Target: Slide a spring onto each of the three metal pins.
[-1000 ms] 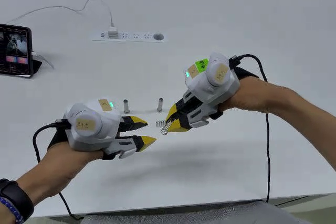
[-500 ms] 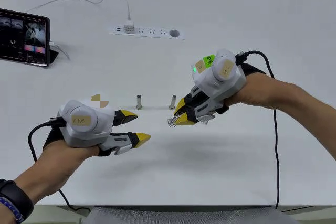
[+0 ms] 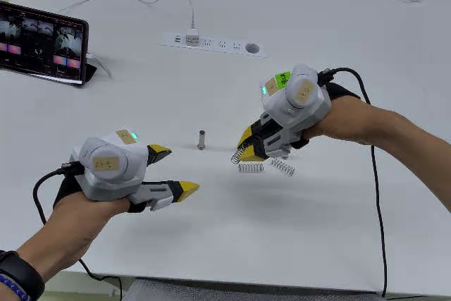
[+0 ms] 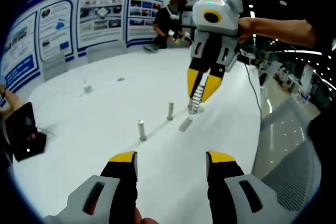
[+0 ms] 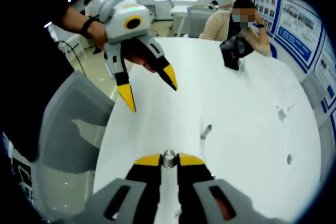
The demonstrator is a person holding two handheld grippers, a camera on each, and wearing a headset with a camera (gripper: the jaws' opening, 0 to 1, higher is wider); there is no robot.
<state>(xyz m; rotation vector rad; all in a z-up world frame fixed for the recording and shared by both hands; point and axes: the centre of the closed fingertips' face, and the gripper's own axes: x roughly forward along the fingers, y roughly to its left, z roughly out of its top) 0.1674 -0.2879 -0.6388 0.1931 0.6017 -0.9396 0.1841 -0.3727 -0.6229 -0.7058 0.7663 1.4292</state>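
In the head view the right gripper [image 3: 246, 146] covers much of the work: the first pin [image 3: 201, 139] stands clear and upright on the table [image 3: 303, 244] just to its left, and the rest of the row lies behind the gripper's body. The left gripper view opens the row up, with a second pin [image 4: 170, 111] upright beyond the first and a third pin [image 4: 185, 124] last in line. That third one looks tilted, though the fisheye bend makes this hard to judge.

The right gripper's jaws are drawn narrow and pinch the upper end of a spring [image 4: 195, 100]. Its long axis runs nearly straight down from the yellow tips, and its free lower end points at the third pin, just above it; whether they touch is too fine to tell. In the right gripper view a round bit of metal [image 5: 168, 156] sits between the tips, too small to say if it is coil or pin top.

Two loose springs lie flat just in front of that gripper: one [image 3: 250, 167] with its axis left to right, the other [image 3: 282, 167] slanted.

The left gripper [image 3: 174, 169] hangs over the table near the first pin, jaws spread wide and gripping nothing
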